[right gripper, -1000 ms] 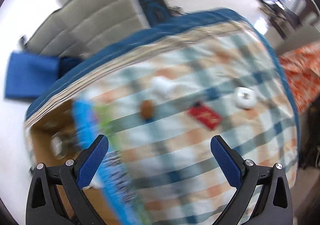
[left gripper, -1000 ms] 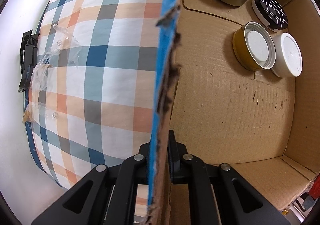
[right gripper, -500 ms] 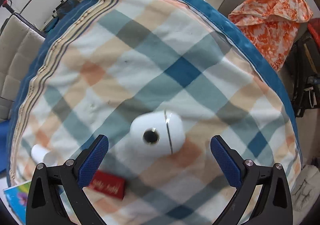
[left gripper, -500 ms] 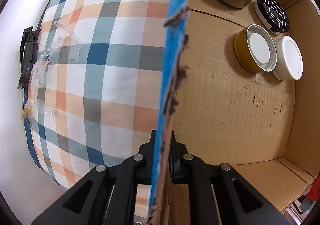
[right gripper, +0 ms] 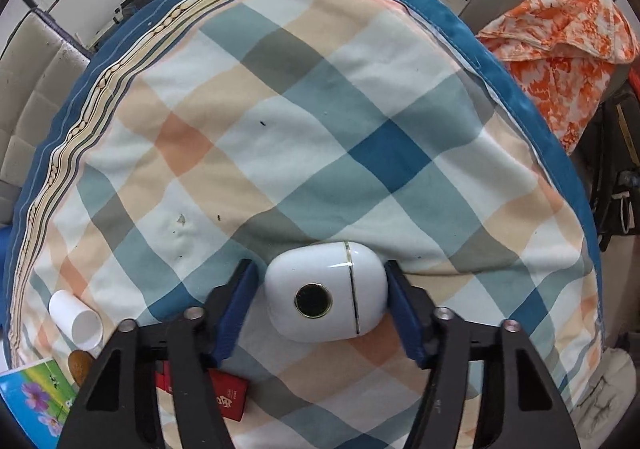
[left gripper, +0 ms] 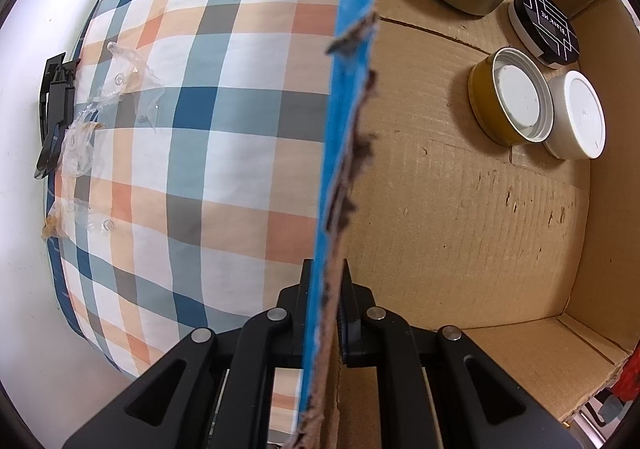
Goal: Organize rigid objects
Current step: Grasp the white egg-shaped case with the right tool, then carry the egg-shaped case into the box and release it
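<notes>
The cloth (right gripper: 320,121) has blue, orange, white and grey squares with a dark blue edge. The case (right gripper: 326,297) at the bottom middle is white. The box (left gripper: 460,209) is brown inside and blue outside. At the upper right, one tin (left gripper: 508,101) is yellow.

The left claw (left gripper: 322,301) points straight down, its black fingers (left gripper: 296,299) pinched tight on the torn blue-faced wall of the cardboard box (left gripper: 340,129), one finger on each side of it. The right claw (right gripper: 322,305) also points down. Its jaws have just been closing, and its blue pads (right gripper: 236,303) now stand on either side of the white case (right gripper: 326,291), close against its flanks, a slight gap perhaps left on one side.
</notes>
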